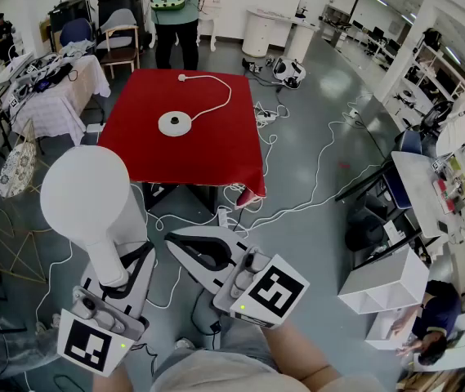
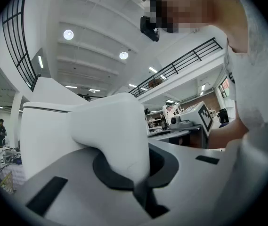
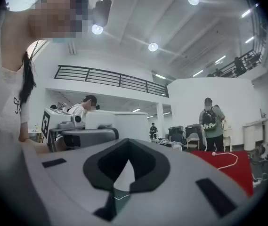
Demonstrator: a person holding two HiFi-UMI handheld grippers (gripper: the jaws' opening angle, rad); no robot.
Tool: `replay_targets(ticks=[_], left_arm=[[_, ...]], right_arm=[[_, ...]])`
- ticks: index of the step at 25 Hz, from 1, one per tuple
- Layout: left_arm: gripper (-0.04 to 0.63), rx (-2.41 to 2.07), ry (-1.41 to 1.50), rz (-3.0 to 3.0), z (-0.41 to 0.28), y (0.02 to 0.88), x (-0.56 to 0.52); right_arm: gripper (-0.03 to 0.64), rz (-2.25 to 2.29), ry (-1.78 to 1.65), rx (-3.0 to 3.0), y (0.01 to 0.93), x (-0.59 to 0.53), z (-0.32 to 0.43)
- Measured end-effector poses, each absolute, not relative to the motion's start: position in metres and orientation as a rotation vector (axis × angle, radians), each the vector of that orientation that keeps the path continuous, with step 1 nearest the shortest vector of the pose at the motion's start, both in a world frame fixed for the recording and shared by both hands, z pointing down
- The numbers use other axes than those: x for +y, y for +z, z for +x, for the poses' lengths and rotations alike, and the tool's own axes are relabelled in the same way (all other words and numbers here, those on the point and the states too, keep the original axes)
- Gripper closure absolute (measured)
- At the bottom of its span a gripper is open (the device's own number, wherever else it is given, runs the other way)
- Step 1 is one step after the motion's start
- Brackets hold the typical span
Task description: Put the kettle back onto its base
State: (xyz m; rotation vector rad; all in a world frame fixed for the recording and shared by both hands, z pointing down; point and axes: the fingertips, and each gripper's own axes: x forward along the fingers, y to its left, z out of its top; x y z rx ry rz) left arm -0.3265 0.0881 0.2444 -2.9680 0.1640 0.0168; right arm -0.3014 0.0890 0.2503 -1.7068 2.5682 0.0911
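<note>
A white kettle [image 1: 85, 194] is held up near me at the left, its handle [image 2: 115, 131] clamped between the jaws of my left gripper [image 1: 126, 274]. In the left gripper view the left gripper [image 2: 138, 173] is shut on that handle. The round white base [image 1: 175, 123] lies on the red table [image 1: 216, 158] farther ahead, with its white cord [image 1: 216, 100] running to the table's far edge. My right gripper [image 1: 190, 250] hovers beside the kettle, shut with nothing between its jaws. In its own view the right gripper [image 3: 119, 178] faces the red table [image 3: 228, 171], with the kettle [image 3: 124, 124] to the left.
A person [image 1: 175, 15] stands at the table's far end. Loose cables [image 1: 297, 186] trail over the floor to the table's right. A cloth-covered table [image 1: 52, 96] with clutter stands at the left. White shelving [image 1: 383, 284] and another person [image 1: 428, 325] are at the lower right.
</note>
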Motion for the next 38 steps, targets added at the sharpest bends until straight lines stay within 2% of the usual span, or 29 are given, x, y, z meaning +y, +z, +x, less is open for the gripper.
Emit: replay_targets(ticks=[25, 31, 38], left_arm=[[0.589, 0.134, 0.076, -2.968, -0.355, 0.239, 0.116], [0.589, 0.182, 0.074, -2.95, -0.327, 0.239, 0.122], [0.589, 0.297, 0.152, -2.919, -0.262, 0.223, 0.135]], right_arm=[[0.609, -1.783, 0.193, 2.586, 0.246, 0.132, -0.327], [0.609, -1.817, 0.147, 2.609, 0.26, 0.137, -0.296], [0.609, -1.698, 0.18, 2.685, 0.248, 0.147, -0.23]])
